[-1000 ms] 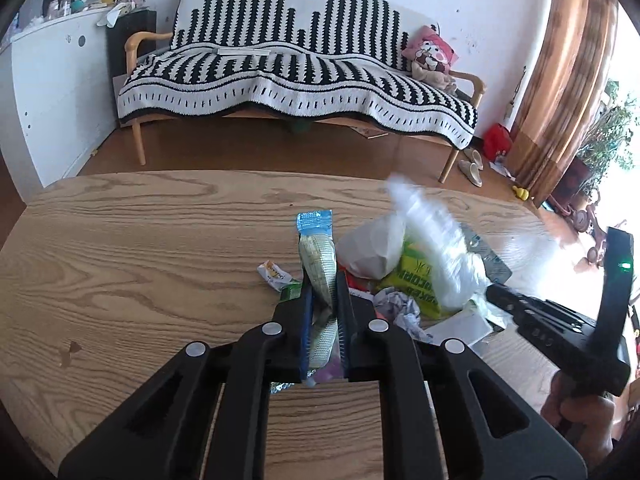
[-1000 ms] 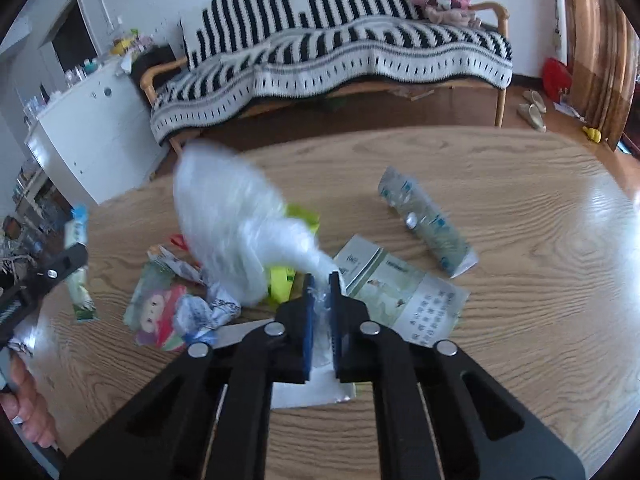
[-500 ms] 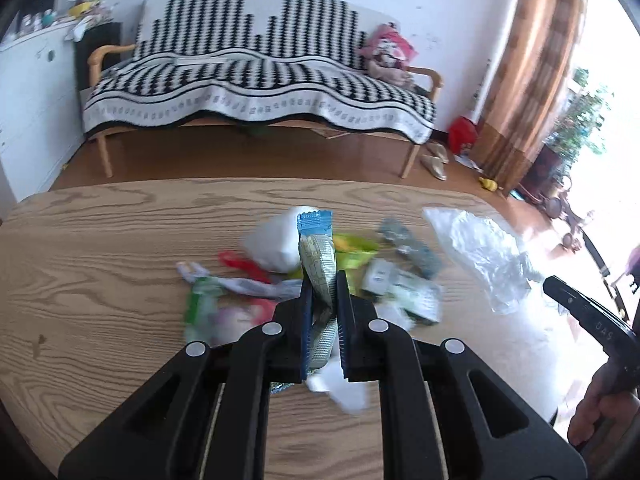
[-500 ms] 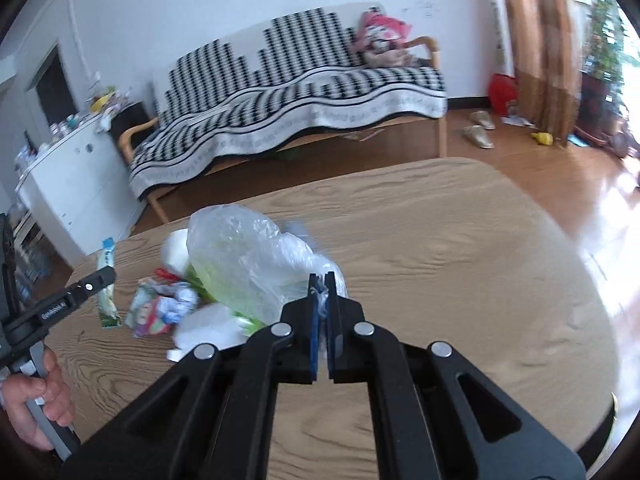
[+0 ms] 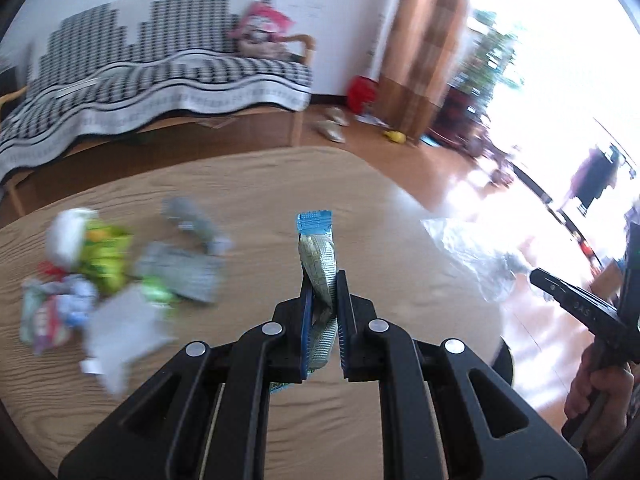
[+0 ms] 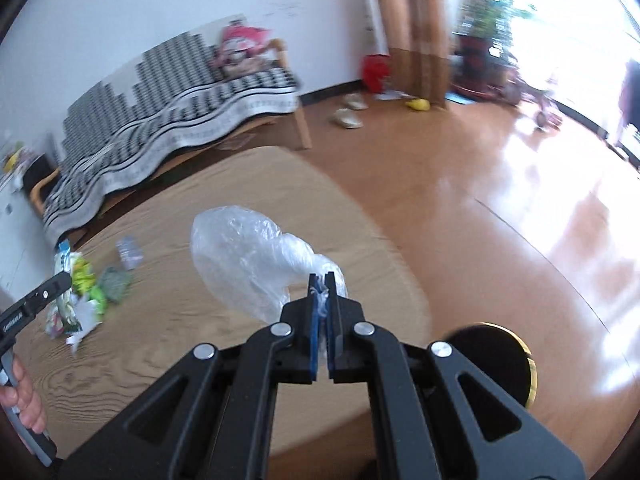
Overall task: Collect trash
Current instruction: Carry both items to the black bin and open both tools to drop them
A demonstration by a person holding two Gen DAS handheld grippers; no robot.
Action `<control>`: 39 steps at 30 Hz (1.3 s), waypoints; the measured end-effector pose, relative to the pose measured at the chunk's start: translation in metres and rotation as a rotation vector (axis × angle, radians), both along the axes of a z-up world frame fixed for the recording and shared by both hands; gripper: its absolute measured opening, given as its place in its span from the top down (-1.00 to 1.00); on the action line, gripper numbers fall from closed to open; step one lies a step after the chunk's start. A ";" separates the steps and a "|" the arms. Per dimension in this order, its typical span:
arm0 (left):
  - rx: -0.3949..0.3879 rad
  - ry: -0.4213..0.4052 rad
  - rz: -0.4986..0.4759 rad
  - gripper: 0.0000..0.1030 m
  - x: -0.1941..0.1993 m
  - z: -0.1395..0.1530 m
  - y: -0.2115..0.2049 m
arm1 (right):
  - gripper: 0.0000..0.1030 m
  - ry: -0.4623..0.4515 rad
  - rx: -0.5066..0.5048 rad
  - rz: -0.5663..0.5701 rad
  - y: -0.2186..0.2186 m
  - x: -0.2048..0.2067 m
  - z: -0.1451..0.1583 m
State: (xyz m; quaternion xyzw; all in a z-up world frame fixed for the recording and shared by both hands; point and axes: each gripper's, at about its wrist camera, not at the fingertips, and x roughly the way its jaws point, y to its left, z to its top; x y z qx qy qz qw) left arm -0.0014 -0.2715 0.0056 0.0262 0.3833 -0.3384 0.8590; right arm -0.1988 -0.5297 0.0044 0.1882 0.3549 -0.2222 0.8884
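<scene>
Both grippers have swung toward the window side since the earlier frames, and the trash pile, which lay straight ahead of the left gripper before, now sits far off to its left.

From the left wrist view, the left gripper [image 5: 323, 280] is clenched on a snack wrapper [image 5: 318, 258], which stands upright between the jaws with its blue crimped end on top. The trash pile [image 5: 104, 276] of coloured wrappers and white paper lies blurred on the wooden table [image 5: 248, 200], to the left of the fingers. To the right, the right gripper [image 5: 538, 276] carries a clear plastic bag [image 5: 468, 250] near the table edge, and a hand [image 5: 598, 384] holds its handle.

From the right wrist view, the right gripper [image 6: 323, 282] is closed tight on the gathered neck of the clear plastic bag [image 6: 244, 256], which billows ahead and to the left of the jaws. Far left, the left gripper [image 6: 60, 280] reaches in over the trash pile [image 6: 86, 292]. A striped sofa [image 6: 168, 100] stands behind the table [image 6: 224, 344].
</scene>
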 end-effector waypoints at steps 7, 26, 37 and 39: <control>0.006 0.008 -0.191 0.80 -0.056 -0.016 -0.099 | 0.93 0.060 0.015 -0.192 -0.074 -0.088 -0.028; 0.014 0.100 -0.499 0.80 -0.142 -0.073 -0.227 | 0.93 0.438 0.363 -0.359 -0.164 -0.137 -0.188; 0.048 0.118 -0.542 0.80 -0.155 -0.093 -0.256 | 0.93 0.396 0.460 -0.351 -0.167 -0.135 -0.197; 0.052 0.125 -0.551 0.80 -0.158 -0.097 -0.260 | 0.92 0.384 0.470 -0.350 -0.173 -0.137 -0.193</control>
